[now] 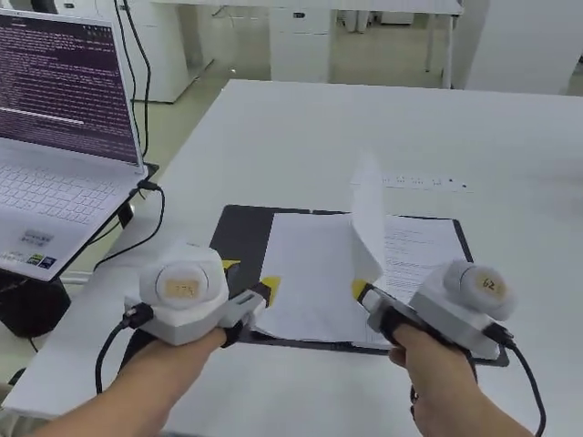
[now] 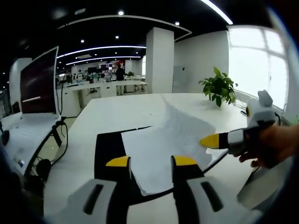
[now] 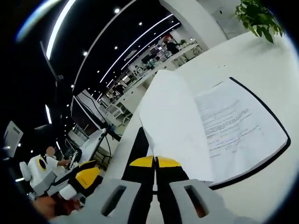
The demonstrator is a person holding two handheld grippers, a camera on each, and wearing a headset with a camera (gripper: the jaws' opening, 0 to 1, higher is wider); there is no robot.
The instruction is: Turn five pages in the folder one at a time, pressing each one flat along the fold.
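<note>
My right tongs point(image 3: 154, 162) are clamped on the lower edge of one page point(image 3: 173, 116), which stands raised above the open black folder point(image 1: 239, 238). The folder lies flat on the white desk point(image 1: 319, 137), right of a laptop point(image 1: 55, 137). My left tongs point(image 2: 150, 161) are apart, at the near edge of the left-hand sheets point(image 2: 159, 144).
</note>
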